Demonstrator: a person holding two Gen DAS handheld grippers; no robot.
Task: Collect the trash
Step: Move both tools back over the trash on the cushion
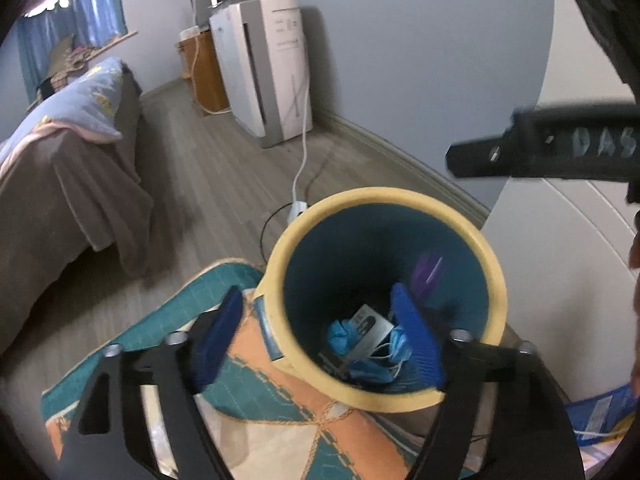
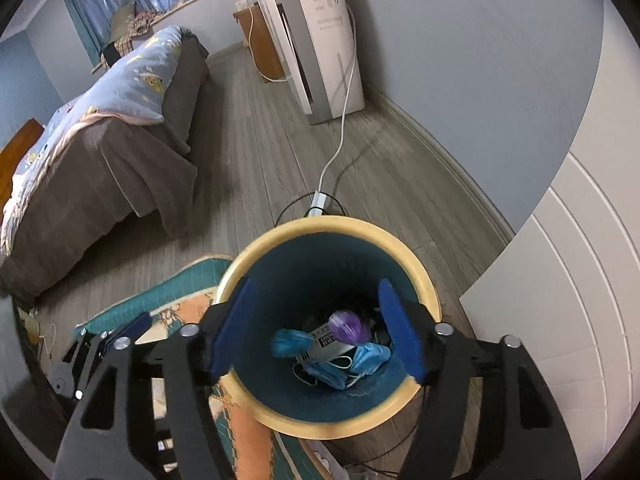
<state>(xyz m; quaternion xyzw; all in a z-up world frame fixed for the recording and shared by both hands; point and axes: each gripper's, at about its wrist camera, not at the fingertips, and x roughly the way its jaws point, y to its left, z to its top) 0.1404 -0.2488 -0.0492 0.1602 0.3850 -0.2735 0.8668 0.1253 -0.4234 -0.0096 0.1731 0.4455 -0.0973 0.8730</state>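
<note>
A round bin with a yellow rim [image 1: 280, 264] and a teal inside stands on the floor at the edge of a rug. It holds blue face masks [image 2: 360, 360], a crumpled blue piece [image 2: 290, 342], a printed label [image 2: 326, 340] and a purple item [image 2: 348, 326]. In the left wrist view that purple item [image 1: 428, 274] is blurred, high inside the bin. My left gripper [image 1: 320, 338] is open and holds nothing, one finger over the rug and the other over the bin mouth. My right gripper [image 2: 316, 332] stands open and empty above the bin [image 2: 328, 222].
The rug [image 1: 248, 412] is teal and orange. A bed [image 2: 120, 128] under a brown cover fills the left. A white appliance [image 2: 320, 40] stands by the wall, its cable [image 2: 340, 140] running to a plug strip behind the bin. White panelled door [image 2: 560, 300] at right.
</note>
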